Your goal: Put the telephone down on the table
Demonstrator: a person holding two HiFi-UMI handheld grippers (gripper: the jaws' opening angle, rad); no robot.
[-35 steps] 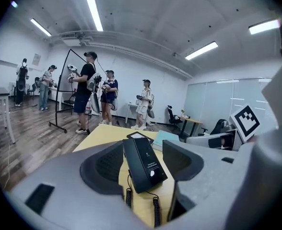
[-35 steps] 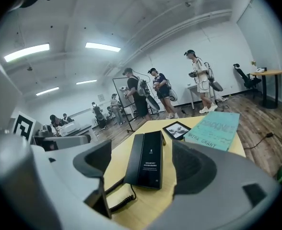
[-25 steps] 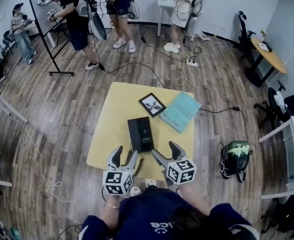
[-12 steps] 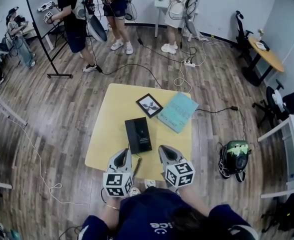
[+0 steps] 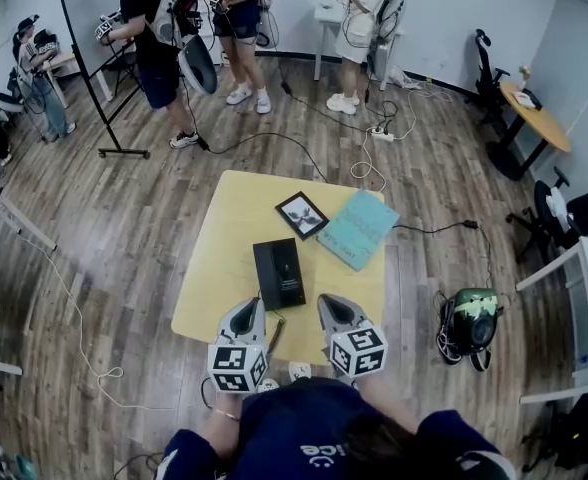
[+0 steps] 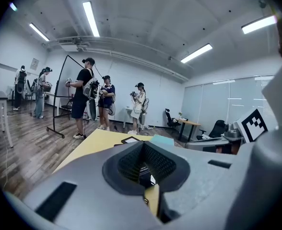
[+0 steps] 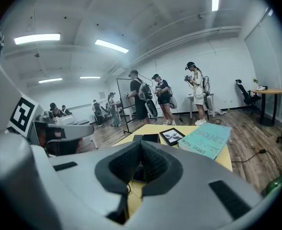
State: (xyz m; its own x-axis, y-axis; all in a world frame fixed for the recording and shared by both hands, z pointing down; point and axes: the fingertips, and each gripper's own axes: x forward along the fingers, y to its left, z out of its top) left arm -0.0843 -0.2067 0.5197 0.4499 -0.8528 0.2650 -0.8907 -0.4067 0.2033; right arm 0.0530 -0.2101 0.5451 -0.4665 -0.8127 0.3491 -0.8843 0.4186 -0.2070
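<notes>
When you look down from the head view, the yellow table [image 5: 224, 258] fills the middle of the frame. The black telephone [image 5: 279, 273] lies flat on it, just below the middle of the frame, and nothing holds it. A small picture frame [image 5: 302, 214] and a blue-green book [image 5: 358, 229] lie above it and to the right, and the book's corner hangs over the table edge.

The left hand-held gripper [image 5: 245, 310] and the right hand-held gripper [image 5: 333, 307] are at the table's lower edge, one on each side of the telephone's near end, close to it but not touching. Both are pinched fully closed with nothing in them.

Only the head view shows the whole table top, a green and black bag [image 5: 471, 318] on the floor at the right, and people standing at the top of the frame.

The left hand-held gripper [image 6: 142, 146] view looks low across the table. It shows ceiling lights and a bit of the telephone [image 6: 144, 172] through the small gap under its closed tips.

The right hand-held gripper [image 7: 140, 146] view shows the telephone [image 7: 149, 138] past its closed tips. Only this view lets you read the book [image 7: 205, 140]. One line on the cover ends in "GRANT". The big word above it is too blurry to read.
</notes>
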